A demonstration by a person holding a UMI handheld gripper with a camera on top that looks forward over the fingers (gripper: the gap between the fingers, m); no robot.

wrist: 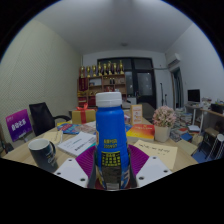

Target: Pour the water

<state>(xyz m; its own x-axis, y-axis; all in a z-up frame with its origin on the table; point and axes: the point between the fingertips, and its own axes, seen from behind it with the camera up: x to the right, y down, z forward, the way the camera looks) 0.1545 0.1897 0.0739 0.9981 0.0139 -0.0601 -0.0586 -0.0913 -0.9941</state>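
The bottle [110,140] looks like stiff, smooth plastic, so it is likely a little slippery and, if full, fairly heavy for its size. The best hold is on the straight labelled body, below the shoulder, where the sides are flat enough for both pads to bear evenly; the white cap [109,99] is too narrow and must come off or stay clear for pouring. The gripper [111,168] appears to have it there already: the bottle stands upright between the two fingers, the purple pads [88,160] close against its sides with no gap visible, so it seems clamped on the body.

The bottle is bright blue with a printed label and a white cap. It sits nearest of all, in front of a cluttered table [170,152], with a dark mug [42,153] to the left.
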